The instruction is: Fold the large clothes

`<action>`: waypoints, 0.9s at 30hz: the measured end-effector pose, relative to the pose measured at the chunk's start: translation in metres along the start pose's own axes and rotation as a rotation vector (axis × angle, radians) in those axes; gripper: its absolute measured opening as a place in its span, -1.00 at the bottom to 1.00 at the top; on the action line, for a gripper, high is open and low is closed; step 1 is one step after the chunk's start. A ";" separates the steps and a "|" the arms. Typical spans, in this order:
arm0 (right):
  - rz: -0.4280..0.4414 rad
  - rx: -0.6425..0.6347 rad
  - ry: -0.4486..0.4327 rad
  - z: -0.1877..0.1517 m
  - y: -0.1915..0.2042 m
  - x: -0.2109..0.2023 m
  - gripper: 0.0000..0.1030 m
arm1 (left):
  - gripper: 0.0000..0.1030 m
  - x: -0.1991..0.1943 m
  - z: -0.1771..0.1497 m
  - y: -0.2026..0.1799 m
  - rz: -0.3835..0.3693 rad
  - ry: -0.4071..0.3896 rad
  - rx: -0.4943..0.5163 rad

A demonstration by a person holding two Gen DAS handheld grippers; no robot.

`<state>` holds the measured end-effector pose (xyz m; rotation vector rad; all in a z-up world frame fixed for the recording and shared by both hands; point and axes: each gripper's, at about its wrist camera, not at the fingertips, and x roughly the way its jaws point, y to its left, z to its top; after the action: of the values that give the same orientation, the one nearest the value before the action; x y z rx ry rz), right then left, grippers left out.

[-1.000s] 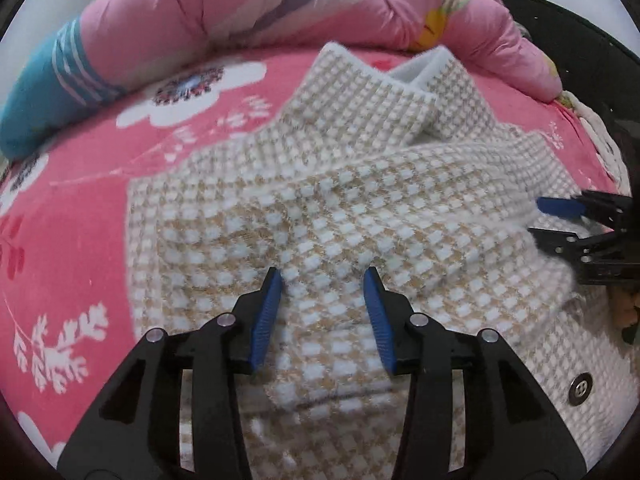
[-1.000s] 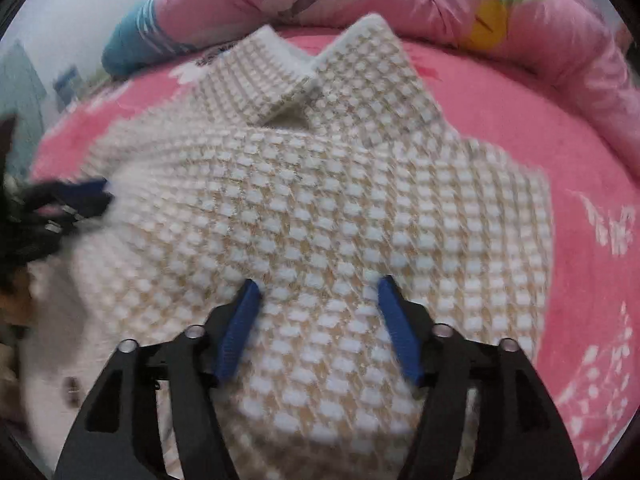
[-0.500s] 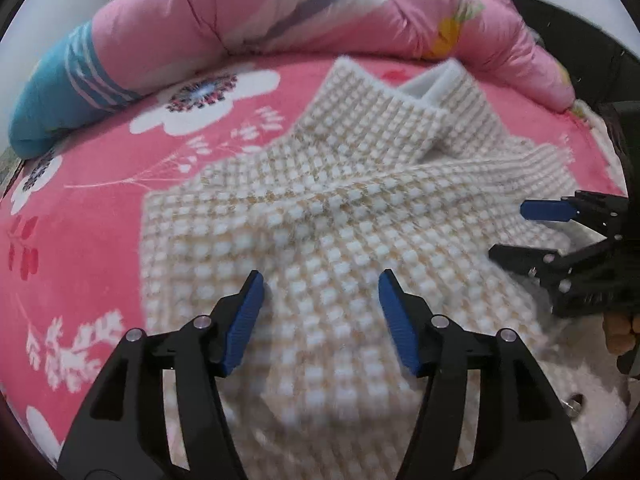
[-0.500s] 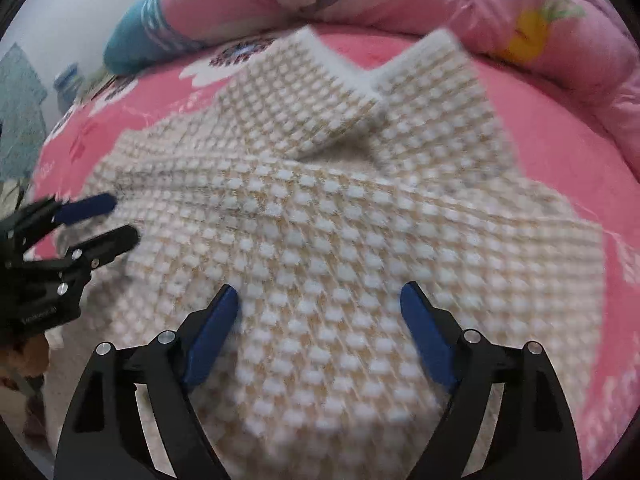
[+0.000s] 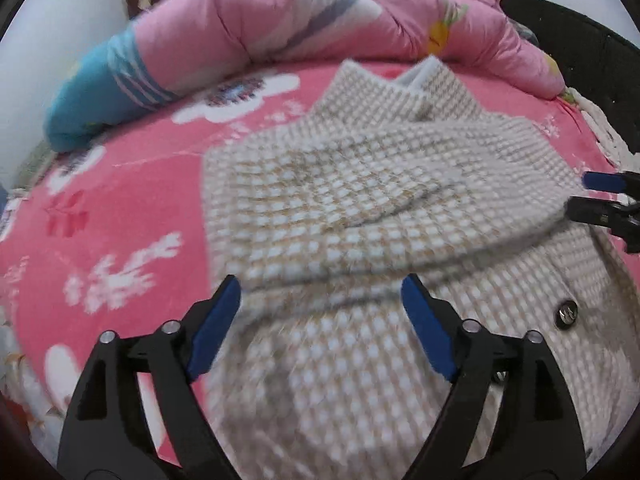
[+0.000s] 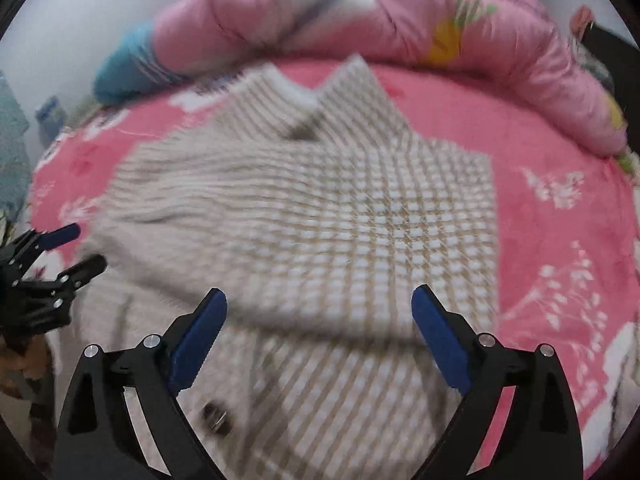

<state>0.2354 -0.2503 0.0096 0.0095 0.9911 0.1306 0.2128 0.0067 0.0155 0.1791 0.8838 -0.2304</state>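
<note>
You are holding your left gripper (image 5: 320, 300) and right gripper (image 6: 318, 316) spread wide, gripping nothing, above the checked coat (image 5: 360, 208), which is lying folded on the pink bedsheet (image 5: 120, 208), collar at twelve o'clock.

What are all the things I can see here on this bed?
Coat: one, beige and white check, spread on the bed with its collar at the far end and a fold lying across its middle.
Button: one seen, dark metal, on the coat's near part.
Sheet: one, pink with white flowers, under the coat.
Quilt: one, pink with a blue striped end, bunched along the far side of the bed.
Left gripper: one, black with blue pads, open above the coat's near part, holding nothing.
Right gripper: one, black with blue pads, open above the coat, holding nothing.
</note>
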 end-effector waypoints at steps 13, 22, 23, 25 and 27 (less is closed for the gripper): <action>-0.027 -0.046 0.024 -0.158 0.060 -0.086 0.88 | 0.64 -0.095 -0.138 0.017 0.040 0.010 -0.105; -0.054 0.002 0.067 -0.205 0.054 -0.066 0.88 | 0.64 -0.144 -0.238 0.030 0.067 -0.038 -0.153; -0.047 0.009 0.070 -0.206 0.053 -0.066 0.88 | 0.64 -0.148 -0.247 0.032 0.054 -0.037 -0.177; -0.034 0.020 0.077 -0.206 0.051 -0.064 0.88 | 0.64 -0.151 -0.263 0.036 0.006 -0.021 -0.240; -0.021 0.033 0.080 -0.206 0.048 -0.064 0.88 | 0.64 -0.154 -0.281 0.038 -0.057 -0.023 -0.307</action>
<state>0.0236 -0.2203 -0.0472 0.0244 1.0728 0.0954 -0.0796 0.1323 -0.0368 -0.1340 0.8911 -0.1473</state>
